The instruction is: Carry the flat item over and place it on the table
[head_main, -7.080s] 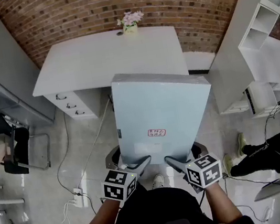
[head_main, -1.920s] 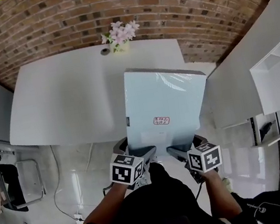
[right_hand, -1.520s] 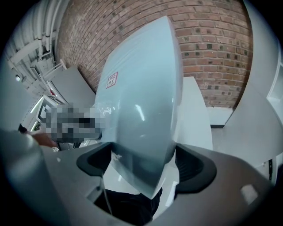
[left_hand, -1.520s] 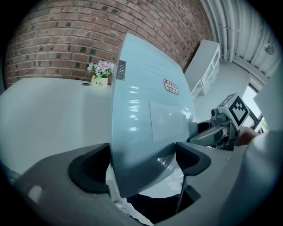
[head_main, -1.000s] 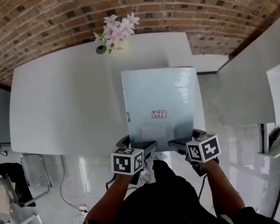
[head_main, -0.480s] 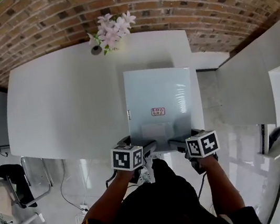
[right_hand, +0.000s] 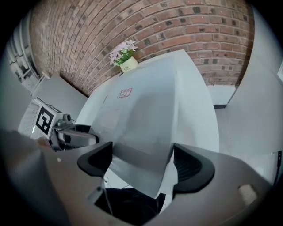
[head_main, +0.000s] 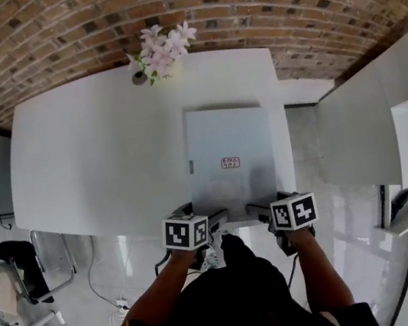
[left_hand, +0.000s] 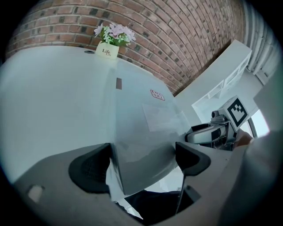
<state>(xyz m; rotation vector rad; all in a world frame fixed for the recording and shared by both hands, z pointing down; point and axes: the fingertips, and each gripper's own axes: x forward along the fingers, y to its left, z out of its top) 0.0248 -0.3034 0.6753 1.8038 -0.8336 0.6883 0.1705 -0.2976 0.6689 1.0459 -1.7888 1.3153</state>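
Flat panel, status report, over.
Grippers: left gripper and right gripper shut on flat panel, near edge. Panel over table, near end overhanging. Flowers beyond, apart.

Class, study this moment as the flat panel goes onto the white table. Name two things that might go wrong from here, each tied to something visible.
1. The flat panel has its near corners past the front edge of the table, clamped by the left gripper and right gripper. Released here, it might tip or slide off.
2. It lies close to the table's right edge, so a sideways nudge could push it over.
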